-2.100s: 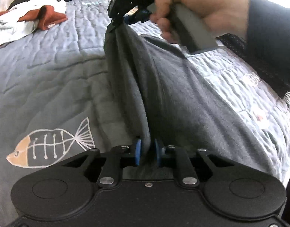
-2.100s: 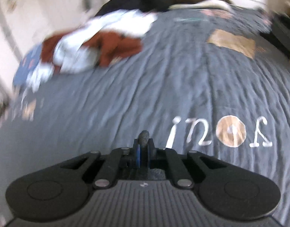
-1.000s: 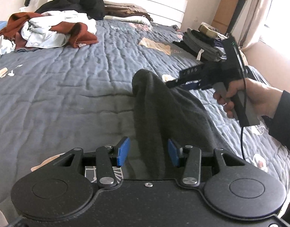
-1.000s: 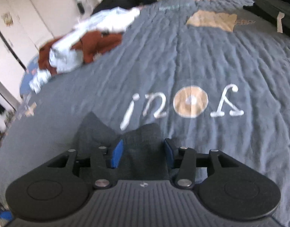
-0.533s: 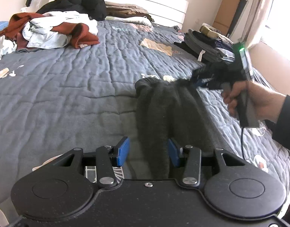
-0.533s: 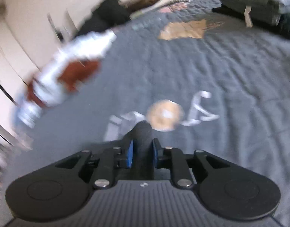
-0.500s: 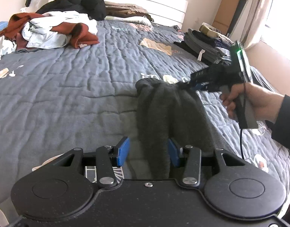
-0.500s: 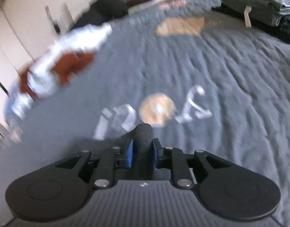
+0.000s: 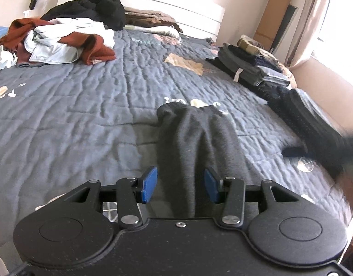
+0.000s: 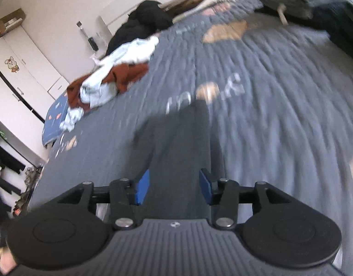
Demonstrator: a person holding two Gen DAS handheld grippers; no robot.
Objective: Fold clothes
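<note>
Two black handheld grippers with blue pads

The left gripper (image 9: 180, 185) and right gripper (image 10: 174, 186) share black linkage arms, silver screws and round discs; the right's housing is ribbed, the left's smooth.

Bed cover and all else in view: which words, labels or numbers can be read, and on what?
Lettering on the bed cover, right view: white letters around a tan circle, too blurred to read.
Left view: same lettering mostly hidden by the grey garment.
White tag on the folded stack: too small.
</note>
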